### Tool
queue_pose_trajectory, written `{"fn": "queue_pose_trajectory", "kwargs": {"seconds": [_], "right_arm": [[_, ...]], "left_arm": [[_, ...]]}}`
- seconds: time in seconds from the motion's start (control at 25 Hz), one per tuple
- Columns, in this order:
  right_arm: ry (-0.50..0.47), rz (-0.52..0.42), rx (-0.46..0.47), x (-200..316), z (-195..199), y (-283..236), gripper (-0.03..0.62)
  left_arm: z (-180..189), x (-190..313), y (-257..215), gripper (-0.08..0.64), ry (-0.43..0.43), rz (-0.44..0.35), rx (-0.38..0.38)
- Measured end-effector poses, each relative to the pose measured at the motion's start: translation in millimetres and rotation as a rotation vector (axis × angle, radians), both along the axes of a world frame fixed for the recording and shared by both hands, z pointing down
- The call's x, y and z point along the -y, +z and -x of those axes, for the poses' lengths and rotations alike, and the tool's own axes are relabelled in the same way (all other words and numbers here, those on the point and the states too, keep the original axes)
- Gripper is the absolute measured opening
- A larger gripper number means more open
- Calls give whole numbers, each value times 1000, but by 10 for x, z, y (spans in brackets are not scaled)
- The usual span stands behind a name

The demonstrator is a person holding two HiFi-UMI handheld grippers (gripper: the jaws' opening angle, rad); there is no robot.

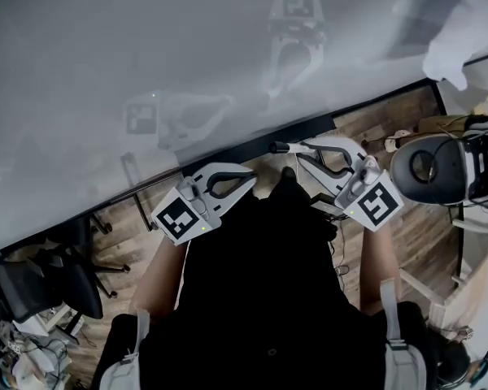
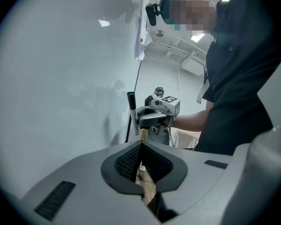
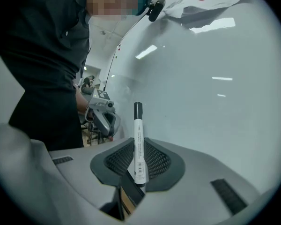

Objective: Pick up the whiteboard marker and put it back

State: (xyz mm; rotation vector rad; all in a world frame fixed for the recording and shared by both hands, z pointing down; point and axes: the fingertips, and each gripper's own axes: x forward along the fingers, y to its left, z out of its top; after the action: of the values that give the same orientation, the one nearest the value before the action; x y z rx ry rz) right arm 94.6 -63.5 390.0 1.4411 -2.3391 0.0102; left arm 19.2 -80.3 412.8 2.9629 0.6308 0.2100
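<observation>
A person in a black top (image 1: 268,299) is standing close against a large, glossy, pale grey whiteboard (image 1: 146,55), bare forearms reaching forward with a grey plastic tool in each hand.

The left tongs (image 2: 141,146), carrying a cube with a black-and-white square marker, are closing tip to tip with nothing between their dark ribbed pads. Only a sliver of floor is showing through the gap behind them.

The right tongs (image 3: 138,142), level with the left pair and well apart from them, are clamping tight on the whiteboard marker (image 3: 137,121), a slim white barrel with printed lettering and a black cap. The barrel is sitting between the ribbed pads and running along them, with the capped end sticking out past the tips.

In the head view that capped end is pointing across towards the left tongs and lying just beside the black strip (image 1: 252,140) along the board's edge. Whether it is touching the board cannot be told.

Both tools are casting faint reflections in the board's sheen.

Beyond the board's edge, a brown wooden plank floor (image 1: 390,124) is showing. A black office chair (image 1: 32,287) is standing off to the person's left and a rounded grey device (image 1: 427,169) with trailing cables to the right.
</observation>
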Motion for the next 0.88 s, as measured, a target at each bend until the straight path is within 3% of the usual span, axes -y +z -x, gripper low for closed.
{"fn": "queue_pose_trajectory", "kwargs": {"seconds": [0.12, 0.32, 0.48, 0.88], "right_arm": [[-51, 91, -123, 9, -14, 223, 72], [-103, 128, -222, 100, 20, 414, 72], [-125, 118, -263, 132, 36, 578, 72], [-186, 214, -339, 209, 46, 1130, 72]], "left_arm": [[15, 20, 45, 12, -26, 14, 13], [32, 50, 46, 12, -72, 19, 12], [85, 67, 64, 12, -118, 17, 20], [123, 4, 121, 12, -167, 23, 44]]}}
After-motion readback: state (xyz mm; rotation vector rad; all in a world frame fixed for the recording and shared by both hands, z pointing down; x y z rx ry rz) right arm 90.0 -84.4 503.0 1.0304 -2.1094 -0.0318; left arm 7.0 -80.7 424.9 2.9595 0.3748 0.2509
